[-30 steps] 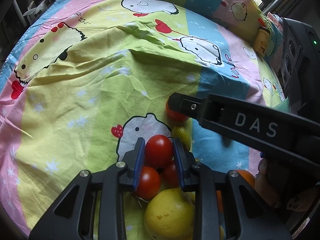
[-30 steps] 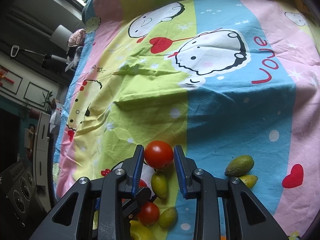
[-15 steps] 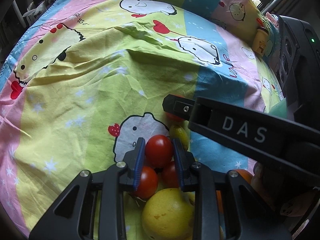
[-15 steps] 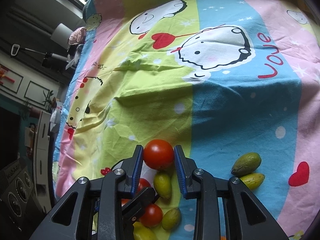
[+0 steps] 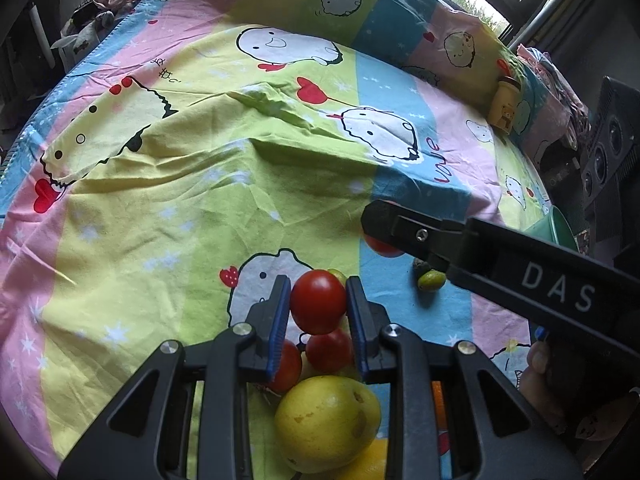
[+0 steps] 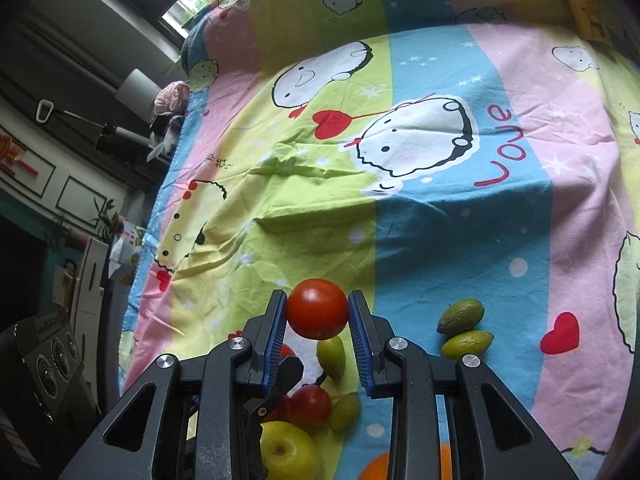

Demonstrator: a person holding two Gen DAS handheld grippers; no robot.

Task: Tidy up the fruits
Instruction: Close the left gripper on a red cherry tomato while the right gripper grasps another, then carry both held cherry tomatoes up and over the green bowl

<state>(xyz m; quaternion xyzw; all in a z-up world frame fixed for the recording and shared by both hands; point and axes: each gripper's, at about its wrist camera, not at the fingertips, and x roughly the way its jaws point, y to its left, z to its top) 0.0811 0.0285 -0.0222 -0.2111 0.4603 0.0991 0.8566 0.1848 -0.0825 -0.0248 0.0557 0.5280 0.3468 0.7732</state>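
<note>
My left gripper point(image 5: 318, 308) is shut on a red tomato point(image 5: 318, 301) and holds it above a pile of fruit on the bed. Below it lie two more tomatoes point(image 5: 329, 350) and a big yellow-green fruit point(image 5: 326, 420). My right gripper point(image 6: 317, 316) is shut on another red tomato point(image 6: 317, 314), held above the sheet. In the left wrist view the right gripper's black arm point(image 5: 520, 276) crosses from the right, with its tomato point(image 5: 382, 246) partly hidden behind it. Small green fruits point(image 6: 460, 316) lie on the blue stripe.
A cartoon-print sheet point(image 5: 200, 200) covers the bed, wrinkled in the middle. An orange point(image 6: 380, 468) lies at the bottom edge. A yellow cup point(image 5: 505, 109) stands at the far right by the pillow. A green container rim point(image 5: 560, 228) and black equipment point(image 5: 608, 152) sit at the right.
Both grippers have lifted with their tomatoes held. The pile and the sheet now lie farther below, and the right gripper has drawn away to the right of the left one.
</note>
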